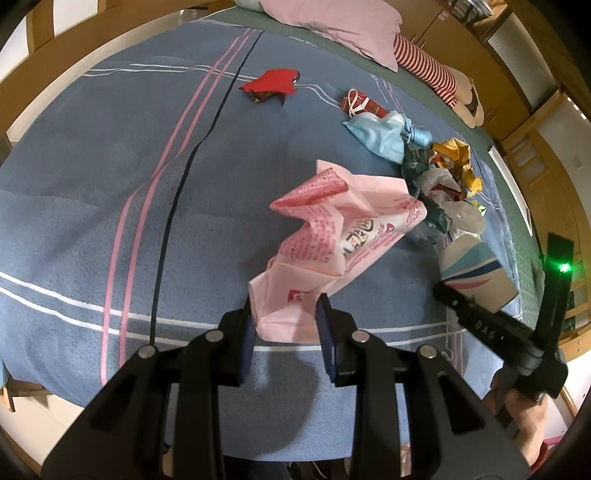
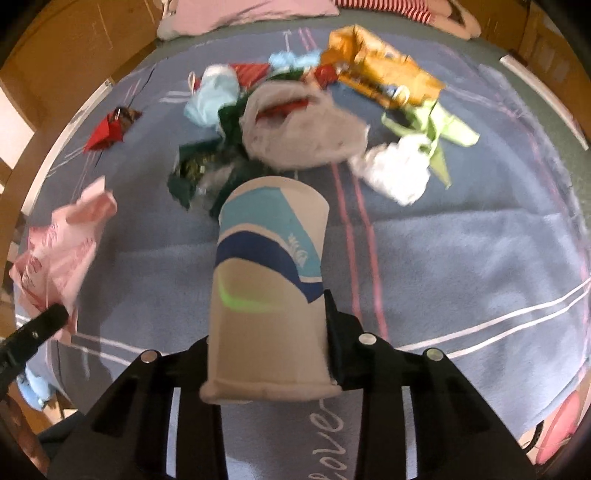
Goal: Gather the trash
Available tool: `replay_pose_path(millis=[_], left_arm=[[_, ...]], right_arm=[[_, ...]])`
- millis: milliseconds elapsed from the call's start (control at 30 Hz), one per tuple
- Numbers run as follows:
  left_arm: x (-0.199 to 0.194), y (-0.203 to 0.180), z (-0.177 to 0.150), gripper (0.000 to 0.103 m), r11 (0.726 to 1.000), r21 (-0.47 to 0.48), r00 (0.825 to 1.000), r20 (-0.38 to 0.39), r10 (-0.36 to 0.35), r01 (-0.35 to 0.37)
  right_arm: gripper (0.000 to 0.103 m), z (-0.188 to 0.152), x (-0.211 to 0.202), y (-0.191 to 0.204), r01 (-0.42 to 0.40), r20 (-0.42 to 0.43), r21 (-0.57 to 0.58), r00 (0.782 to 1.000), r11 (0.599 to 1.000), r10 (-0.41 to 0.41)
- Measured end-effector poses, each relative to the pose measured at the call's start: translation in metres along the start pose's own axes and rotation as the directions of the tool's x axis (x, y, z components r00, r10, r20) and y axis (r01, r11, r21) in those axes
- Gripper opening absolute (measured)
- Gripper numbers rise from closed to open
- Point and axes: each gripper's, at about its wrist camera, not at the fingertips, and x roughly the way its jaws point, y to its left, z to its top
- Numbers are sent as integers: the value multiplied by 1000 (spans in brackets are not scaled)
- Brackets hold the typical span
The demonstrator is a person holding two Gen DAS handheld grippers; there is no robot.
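My left gripper (image 1: 284, 301) is shut on the lower end of a crumpled pink plastic bag (image 1: 332, 229), which hangs over the blue blanket (image 1: 110, 184). A white paper cup with blue waves (image 2: 269, 266) sits in my right gripper (image 2: 271, 299); its rolled rim is toward the camera and looks squashed between the jaws. The cup hides the gripper's left finger. That cup (image 1: 476, 269) also shows at the right of the left wrist view. Beyond it lies a trash pile (image 2: 295, 122) of wrappers and bags. A red wrapper (image 1: 271, 83) lies apart.
A blue face mask (image 1: 376, 133), an orange bag (image 2: 380, 70), a green wrapper (image 2: 439, 125) and white tissue (image 2: 399, 166) lie around the pile. A pink pillow (image 1: 343, 26) and a red-striped item (image 1: 424, 62) sit at the bed's far end. Wooden furniture surrounds the bed.
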Motion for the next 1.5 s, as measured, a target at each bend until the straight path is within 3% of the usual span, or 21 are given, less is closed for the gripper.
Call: replay_pose_path(millis=[100, 233, 300, 400, 600, 700, 767, 833, 933, 1000, 1133, 1333, 1400, 1467, 1500], left_arm=[[0, 0, 0, 31, 1000, -1, 1000, 1, 1, -1], [0, 0, 0, 31, 1000, -2, 1000, 1, 1, -1], [0, 1, -1, 31, 1000, -4, 1000, 2, 2, -2], [1, 2, -1, 31, 1000, -7, 1000, -3, 4, -4], [11, 4, -2, 32, 1000, -16, 998, -58, -15, 14], [7, 7, -1, 36, 998, -35, 998, -35, -44, 43], [1, 8, 0, 50, 999, -40, 999, -6, -37, 37], [-2, 10, 1, 76, 997, -57, 999, 1, -46, 46], [-5, 16, 3, 85, 988, -116, 995, 6, -100, 100], [-6, 20, 4, 85, 982, -144, 993, 7, -118, 118], [-8, 27, 6, 91, 978, -171, 993, 21, -113, 115], [1, 30, 7, 95, 978, -187, 996, -6, -92, 90], [6, 33, 8, 96, 974, -209, 996, -14, -92, 87], [8, 38, 9, 96, 964, -243, 993, -9, -114, 108], [7, 40, 9, 96, 961, -255, 993, -5, -116, 111]], right_arm=[[33, 6, 0, 5, 20, 3, -15, 1000, 1000, -20], [39, 6, 12, 14, -28, -64, -24, 998, 999, 26], [57, 8, 11, 19, -55, -67, -29, 996, 998, 53], [74, 12, -3, 25, -93, -28, -57, 995, 994, 92], [80, 27, -20, 17, -86, 14, -53, 996, 995, 87], [80, 29, -22, 6, -77, 9, -15, 997, 997, 77], [80, 26, -24, -1, -89, 4, 15, 996, 996, 89], [80, 25, -23, -6, -108, 0, 30, 994, 994, 108], [81, 16, -25, -16, -127, -1, 55, 992, 990, 127], [82, 14, -22, -24, -148, -4, 84, 989, 985, 149], [82, 20, -9, -28, -164, -23, 135, 985, 977, 169], [81, 20, 6, -10, -154, -35, 102, 987, 983, 158], [48, 15, 9, -9, -135, -41, 126, 989, 983, 141], [37, 13, 9, -15, -163, -35, 171, 985, 972, 172], [37, 12, 7, -20, -165, -27, 191, 985, 968, 173]])
